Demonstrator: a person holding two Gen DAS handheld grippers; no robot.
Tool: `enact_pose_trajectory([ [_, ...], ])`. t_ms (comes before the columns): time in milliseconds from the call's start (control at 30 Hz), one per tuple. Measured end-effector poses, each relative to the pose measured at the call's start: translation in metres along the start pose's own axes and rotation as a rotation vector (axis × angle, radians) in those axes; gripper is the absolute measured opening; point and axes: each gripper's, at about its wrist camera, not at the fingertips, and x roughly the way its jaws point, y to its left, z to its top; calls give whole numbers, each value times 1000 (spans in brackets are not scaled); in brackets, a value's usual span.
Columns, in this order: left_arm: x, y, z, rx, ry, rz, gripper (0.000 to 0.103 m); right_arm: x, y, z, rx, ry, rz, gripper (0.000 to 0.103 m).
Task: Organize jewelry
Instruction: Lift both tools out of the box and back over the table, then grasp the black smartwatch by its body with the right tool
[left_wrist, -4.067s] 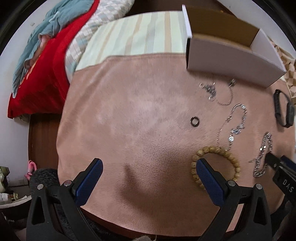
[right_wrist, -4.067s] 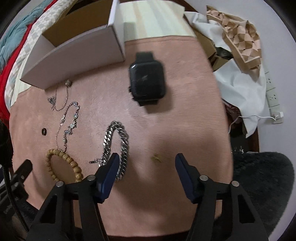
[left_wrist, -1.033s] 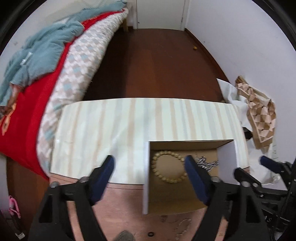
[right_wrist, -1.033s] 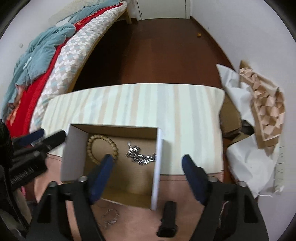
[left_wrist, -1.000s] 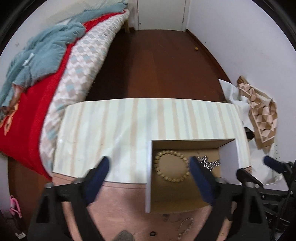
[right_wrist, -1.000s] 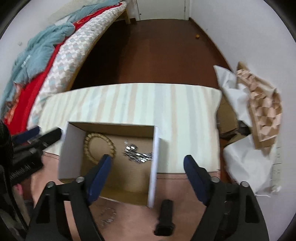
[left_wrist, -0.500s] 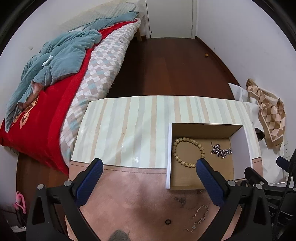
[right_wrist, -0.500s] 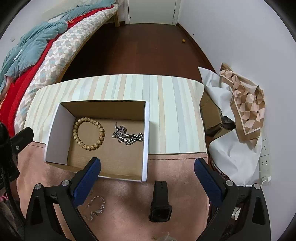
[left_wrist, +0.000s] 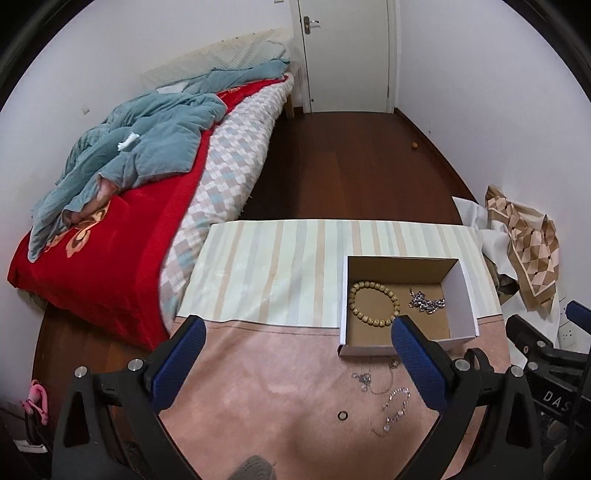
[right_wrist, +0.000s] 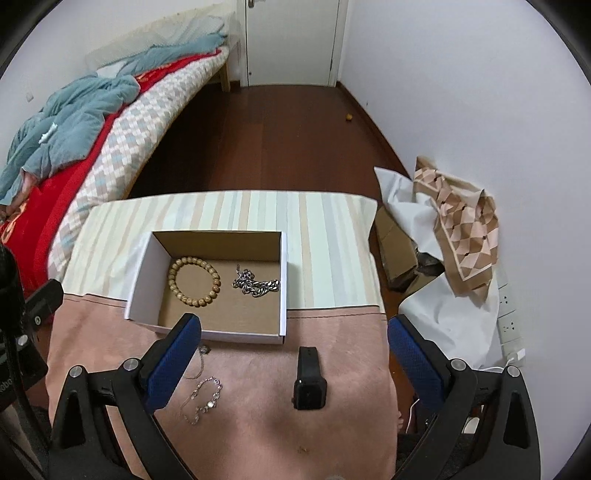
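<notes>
Reading "DAS" — right hand-held gripper (left_wrist: 546, 354) body.

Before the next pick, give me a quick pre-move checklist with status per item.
1. Left gripper open and holding nothing: ok.
2. Right gripper open and holding nothing: ok.
3. Box upright with room left; bead bracelet and chain bracelet already inside: ok.
4. Items left on the pink mat: black watch, crystal bracelet, thin necklace, small ring: all in view, ok.
5. Watch lies apart from the other pieces, clear approach: ok.
6. Necklace and crystal bracelet tangled together: cannot tell.
</notes>
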Motion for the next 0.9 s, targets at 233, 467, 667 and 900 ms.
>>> enact_pose_trajectory([
  [233, -36, 9, -9, -24, -47, -7, 103, -44, 0, -13, 6, -49, 17, 102],
  [467, -59, 22, -16, -81, -65, -29, 103, -77, 7, -21, 13, -82, 51, 102],
  [667, -51, 27, -26, -94, -33, -11, 103, -90, 9, -29, 27, -101, 80, 102],
  [900, 1, 31, -66, -123, 88, 81, 103, -48, -29, -56, 173, -17, 79, 102],
])
